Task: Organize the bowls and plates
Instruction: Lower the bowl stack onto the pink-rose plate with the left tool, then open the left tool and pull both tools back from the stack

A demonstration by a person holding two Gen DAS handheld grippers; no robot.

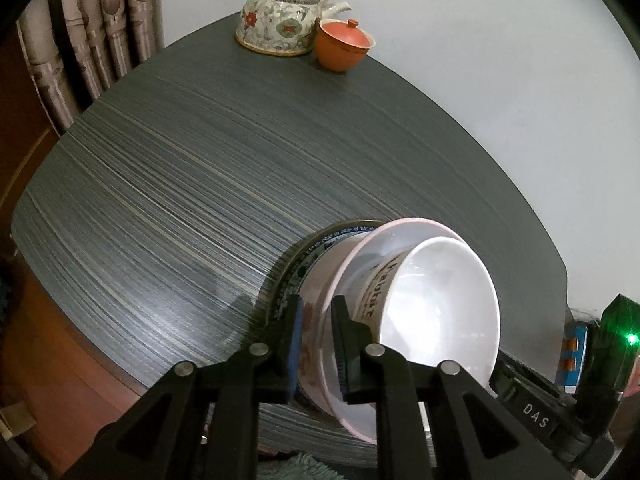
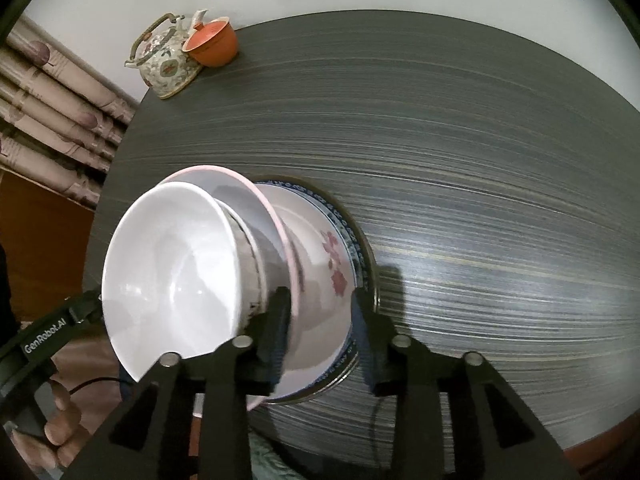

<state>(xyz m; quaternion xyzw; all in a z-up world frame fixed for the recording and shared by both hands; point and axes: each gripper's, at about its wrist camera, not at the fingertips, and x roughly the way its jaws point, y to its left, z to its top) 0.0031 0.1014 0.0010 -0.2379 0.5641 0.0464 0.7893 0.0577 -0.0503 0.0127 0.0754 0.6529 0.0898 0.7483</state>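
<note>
Between both grippers: the nested stack of bowls point(image 1: 400, 312).
Left gripper point(image 1: 318, 344) pinches its near wall; right gripper point(image 2: 320, 336) straddles the opposite rim, jaws parted.

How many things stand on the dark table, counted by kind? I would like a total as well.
Bowls, nested: 2 (white bowl, pink-rimmed bowl)
Plates, stacked beneath: 2 (flowered plate, blue-patterned plate)
Teapots: 1 (floral teapot)
Lidded cups: 1 (orange cup)
Total: 6
</note>
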